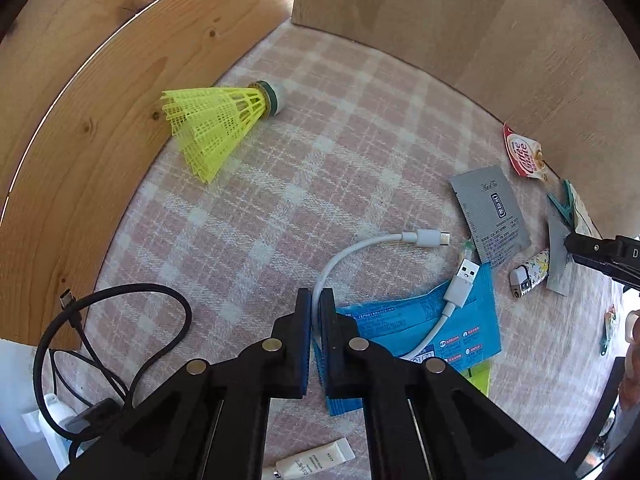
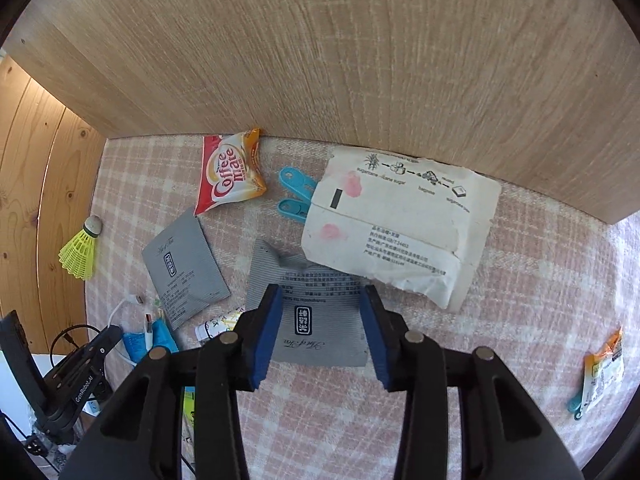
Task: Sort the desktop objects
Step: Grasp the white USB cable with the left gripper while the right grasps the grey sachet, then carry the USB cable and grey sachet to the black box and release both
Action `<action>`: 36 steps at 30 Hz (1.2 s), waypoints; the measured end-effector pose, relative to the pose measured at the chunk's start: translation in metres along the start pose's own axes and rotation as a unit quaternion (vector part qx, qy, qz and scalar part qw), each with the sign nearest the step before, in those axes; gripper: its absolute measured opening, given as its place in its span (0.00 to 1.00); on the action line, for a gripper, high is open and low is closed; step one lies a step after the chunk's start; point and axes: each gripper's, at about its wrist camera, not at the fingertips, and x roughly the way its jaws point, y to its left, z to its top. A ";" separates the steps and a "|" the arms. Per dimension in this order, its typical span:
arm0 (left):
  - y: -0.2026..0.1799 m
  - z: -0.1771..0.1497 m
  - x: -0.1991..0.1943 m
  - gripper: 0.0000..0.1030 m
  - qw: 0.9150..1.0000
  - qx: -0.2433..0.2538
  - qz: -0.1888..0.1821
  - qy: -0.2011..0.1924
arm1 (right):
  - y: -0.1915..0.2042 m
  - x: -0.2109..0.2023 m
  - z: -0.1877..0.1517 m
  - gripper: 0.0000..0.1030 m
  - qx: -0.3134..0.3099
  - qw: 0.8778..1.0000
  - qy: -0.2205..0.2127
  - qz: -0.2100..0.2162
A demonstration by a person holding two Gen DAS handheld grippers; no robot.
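My left gripper [image 1: 318,300] is shut on a short white USB cable [image 1: 360,252], which loops over a blue packet [image 1: 420,320] on the pink plaid cloth [image 1: 320,140]. My right gripper [image 2: 320,296] is open, its fingers on either side of a grey tea sachet [image 2: 316,312] lying flat on the cloth. A second grey sachet [image 2: 184,268] lies to its left. A Coffee Mate packet [image 2: 230,174], a teal clip [image 2: 294,194] and a torn white sugar bag [image 2: 400,224] lie near the back wall. A yellow shuttlecock [image 1: 216,128] lies far left.
Wooden walls [image 2: 360,60] close the back and left. A black cable [image 1: 120,320] coils at the left front. A patterned lighter [image 1: 528,276], a white tube [image 1: 316,460] and an orange-white packet with a teal clip [image 2: 600,372] also lie on the cloth.
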 end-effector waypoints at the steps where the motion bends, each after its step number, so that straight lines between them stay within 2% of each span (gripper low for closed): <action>1: -0.001 0.000 0.000 0.03 1.000 -0.001 -0.001 -0.001 | 0.003 0.001 0.002 0.51 -0.003 1.000 0.009 -0.007; 3: -0.002 -0.001 -0.001 0.03 1.000 -0.004 -0.003 -0.002 | 0.012 0.003 0.003 0.56 -0.013 1.000 0.014 -0.021; 10: -0.008 -0.004 -0.002 0.03 1.000 0.000 -0.001 -0.005 | 0.037 0.015 0.007 0.59 -0.031 0.996 0.012 -0.081; 12: -0.010 -0.005 -0.003 0.03 1.000 0.002 -0.003 -0.005 | 0.039 0.013 0.005 0.55 -0.031 0.996 0.007 -0.089; 13: -0.011 -0.006 -0.004 0.03 1.000 0.003 -0.005 -0.005 | 0.037 0.011 0.004 0.49 -0.028 0.996 0.006 -0.085; 17: -0.018 -0.009 -0.011 0.03 1.000 0.009 -0.010 -0.010 | 0.025 0.003 -0.002 0.39 -0.024 0.998 0.007 -0.052; 18: -0.020 -0.009 -0.013 0.03 1.000 0.010 -0.013 -0.011 | 0.022 0.001 -0.004 0.31 -0.024 0.999 0.009 -0.046; 21: -0.028 -0.011 -0.021 0.03 1.000 0.015 -0.014 -0.016 | 0.009 -0.007 -0.016 0.24 -0.031 0.999 0.011 -0.035; 26: -0.044 -0.019 -0.042 0.03 0.999 0.036 -0.018 -0.028 | 0.000 -0.024 -0.038 0.18 -0.045 0.999 0.008 -0.024; 29: -0.044 -0.022 -0.056 0.03 0.998 0.045 -0.022 -0.033 | -0.011 -0.037 -0.052 0.15 -0.040 0.999 0.005 -0.008; 30: -0.035 -0.012 -0.061 0.03 0.998 0.050 -0.022 -0.037 | -0.015 -0.042 -0.056 0.14 -0.040 0.999 0.003 -0.004; 33: -0.047 -0.020 -0.080 0.03 0.996 0.067 -0.021 -0.049 | -0.024 -0.061 -0.071 0.12 -0.044 0.999 -0.007 -0.001; 34: -0.052 -0.022 -0.085 0.03 0.996 0.073 -0.021 -0.053 | -0.024 -0.066 -0.062 0.11 -0.044 0.999 -0.010 0.001; 36: -0.057 -0.026 -0.108 0.03 0.994 0.088 -0.024 -0.062 | -0.039 -0.081 -0.067 0.10 -0.045 0.999 -0.016 0.002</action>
